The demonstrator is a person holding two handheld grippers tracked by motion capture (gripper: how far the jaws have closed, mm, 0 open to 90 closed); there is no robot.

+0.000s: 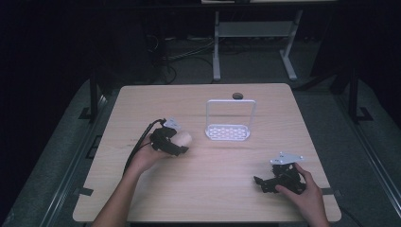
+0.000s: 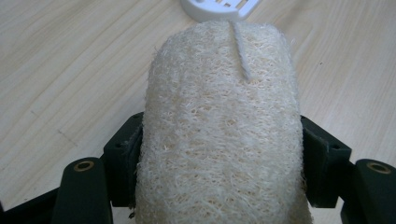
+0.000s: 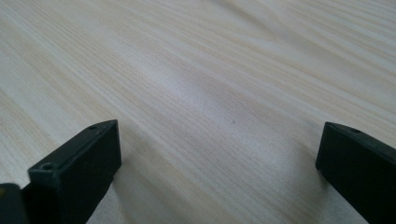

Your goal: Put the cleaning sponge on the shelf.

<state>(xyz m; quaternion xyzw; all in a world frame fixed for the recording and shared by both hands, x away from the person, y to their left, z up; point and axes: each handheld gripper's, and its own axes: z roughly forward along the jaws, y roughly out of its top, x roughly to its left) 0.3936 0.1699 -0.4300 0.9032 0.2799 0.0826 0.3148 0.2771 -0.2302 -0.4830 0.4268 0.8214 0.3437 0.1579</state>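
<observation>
A dim room with dark flooring and a white-legged desk frame at the back is surrounding a light wooden surface. Toward the far middle of that surface, a white soap rack with a slotted base and an upright wire hoop is standing, and a small dark round grommet is sitting near the far edge behind it.

On the left side, the person's left hand is carrying the left gripper, which is clamping a pale loofah sponge between its two black jaws. In the left gripper view the jaws are pressing on both flanks of the sponge, whose coarse fibrous body is sticking out well past the jaw tips, with a thin cord loop lying along its far end. The sponge's far end is pointing toward the rack's white base, which is showing just beyond it in that view. In the high view the sponge is sitting left of the rack and apart from it.

On the right side, the right hand is holding the right gripper low over the surface near the front edge, well apart from the rack. Its jaws are standing wide, with bare wood between them.
</observation>
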